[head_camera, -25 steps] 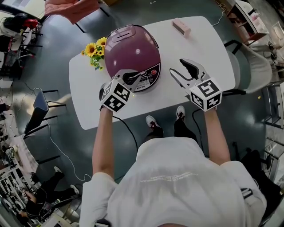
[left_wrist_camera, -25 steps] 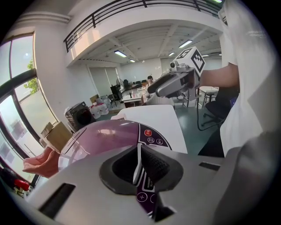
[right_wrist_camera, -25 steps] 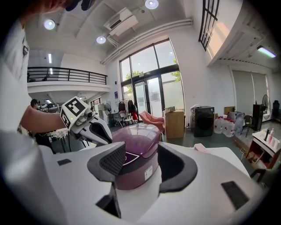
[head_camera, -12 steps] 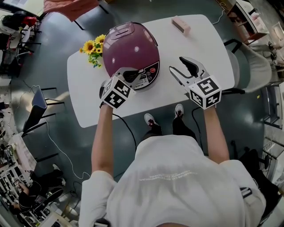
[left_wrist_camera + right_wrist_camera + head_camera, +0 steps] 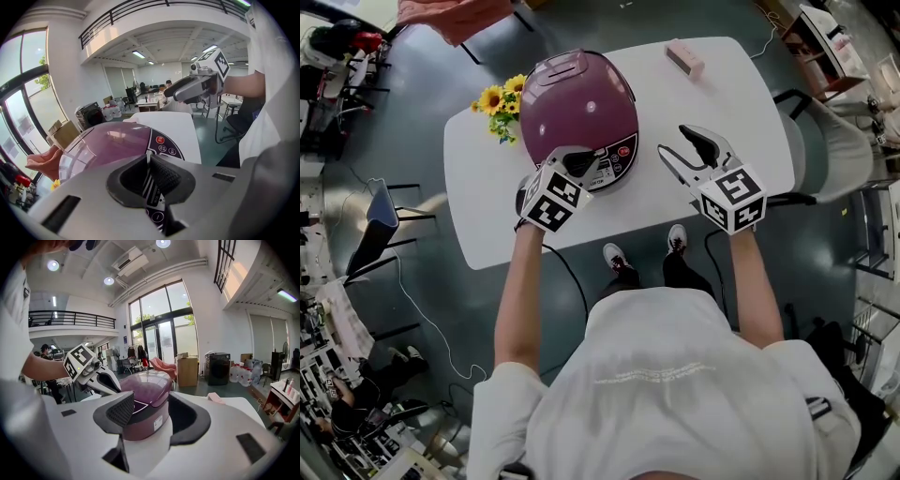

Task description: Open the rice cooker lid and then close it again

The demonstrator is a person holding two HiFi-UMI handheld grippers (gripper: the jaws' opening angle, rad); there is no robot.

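Jaws on left gripper (image 5: 579, 161) still together at rice cooker (image 5: 581, 117); lid (image 5: 567, 84) unmoved.

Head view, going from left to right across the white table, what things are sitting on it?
sunflowers → rice cooker → pink box
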